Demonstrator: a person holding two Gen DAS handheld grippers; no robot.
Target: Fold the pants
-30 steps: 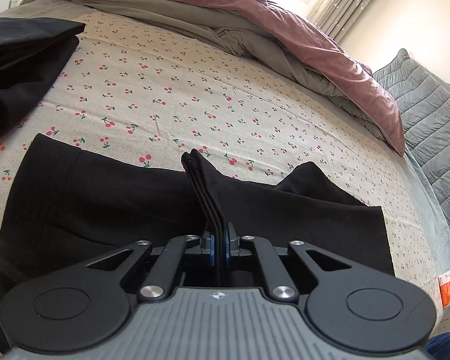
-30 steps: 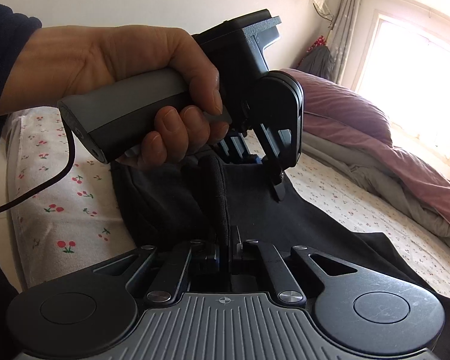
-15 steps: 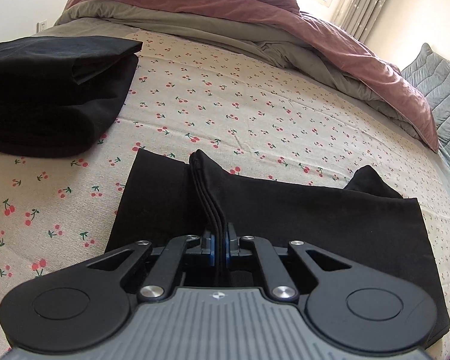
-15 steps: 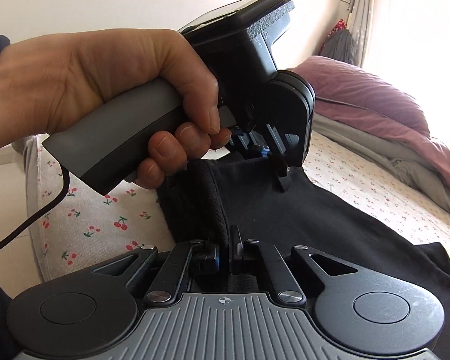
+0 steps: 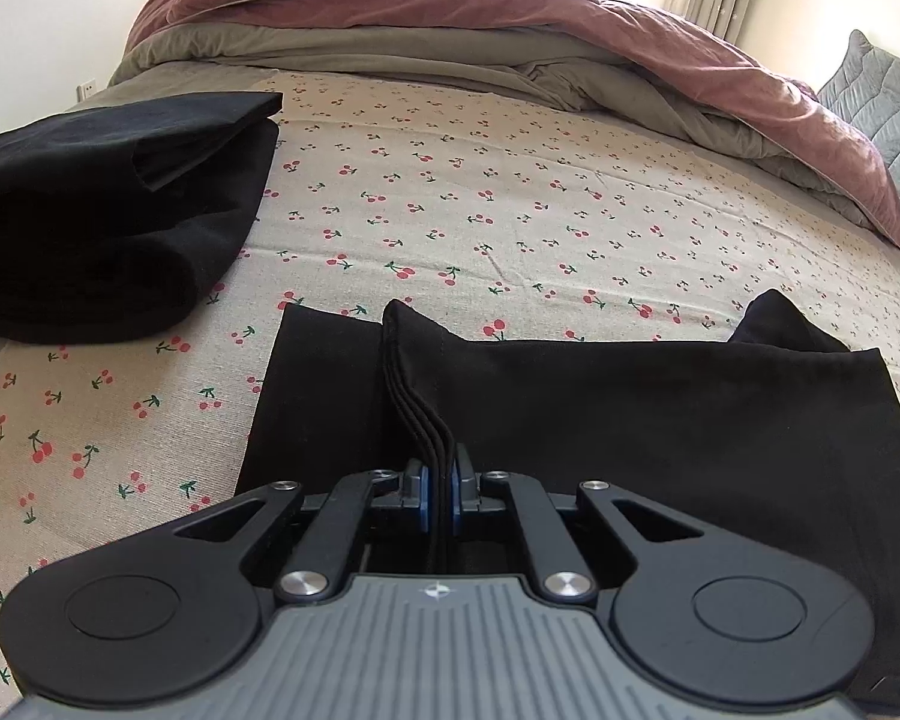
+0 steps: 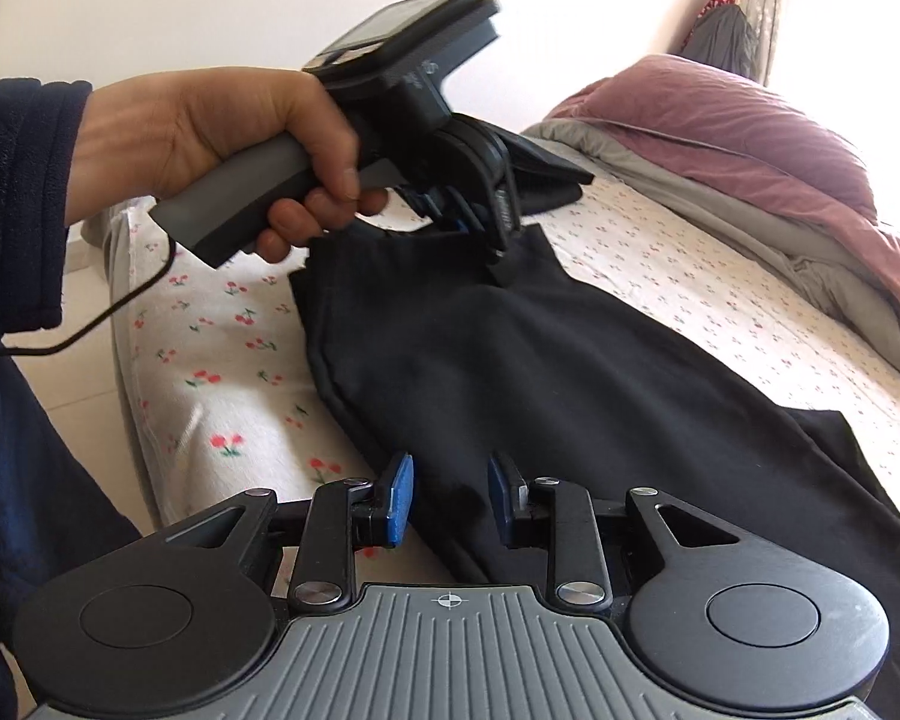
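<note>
Pinching pants (image 5: 660, 420) hem: left claw (image 5: 440, 489) (right claw (image 6: 447, 501) just opening).

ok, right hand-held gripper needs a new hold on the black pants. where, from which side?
Take the near hem edge of the black pants, between the open pads of the right hand-held gripper, coming in low from the bed's near side. That edge lies flat and free; the left hand-held gripper clamps the far stacked layers.

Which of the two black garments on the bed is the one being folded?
On the cherry-print sheet, below the heaped mauve duvet, lie two black garments. The pants are the flat one at the near edge, their layered edge pinched in the left gripper; the other black pile lies thickly folded, apart and untouched.
</note>
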